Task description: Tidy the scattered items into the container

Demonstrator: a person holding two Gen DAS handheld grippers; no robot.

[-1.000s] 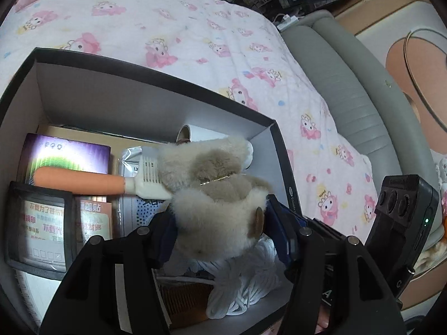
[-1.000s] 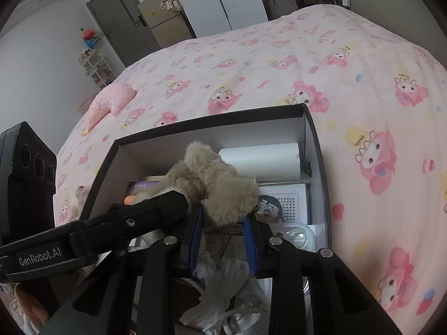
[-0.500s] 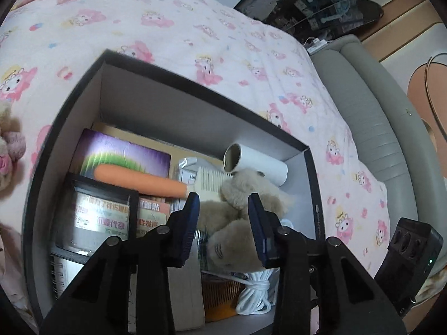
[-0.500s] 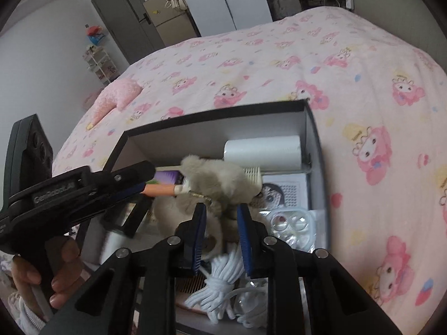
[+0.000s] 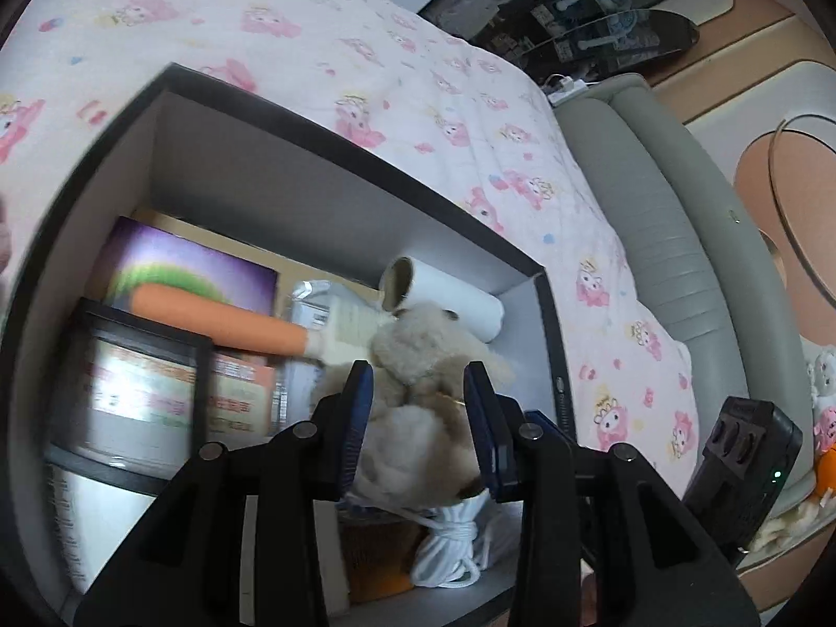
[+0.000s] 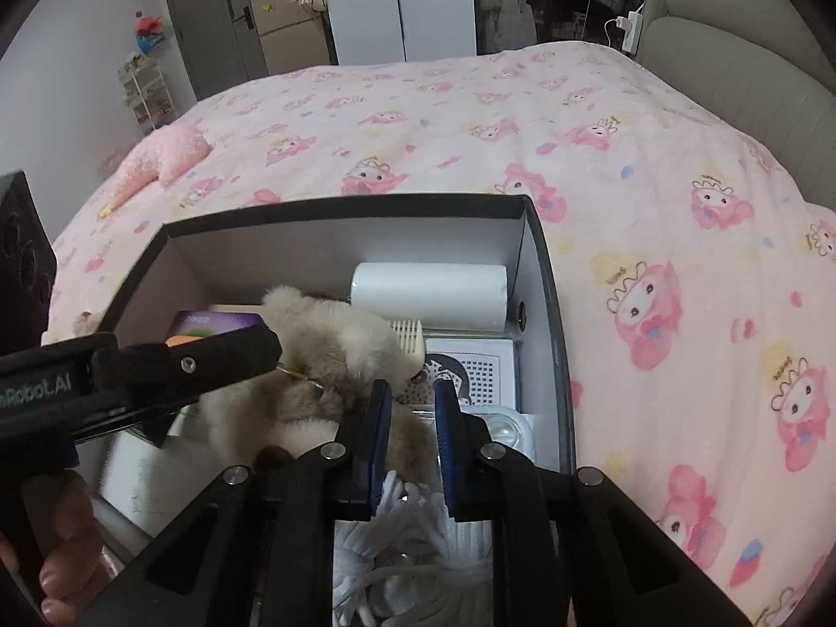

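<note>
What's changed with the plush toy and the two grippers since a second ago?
The plush toy sank from above the box onto its contents. The left gripper narrowed around it; the right gripper is closing on its edge. The box, roll and brush stayed put.

Pink cartoon-print bedspread point(image 6: 470, 120) filling most of frame; grey padded headboard point(image 6: 742, 68) rising upper right; white wardrobe point(image 6: 397, 0) and grey door point(image 6: 204, 15) standing upper left; possibly cluttered shelving behind.

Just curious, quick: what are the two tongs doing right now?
Left tongs: around the plush bear; grip cannot be told.
Right tongs: closing, bear fur between them; grip cannot be told.
</note>
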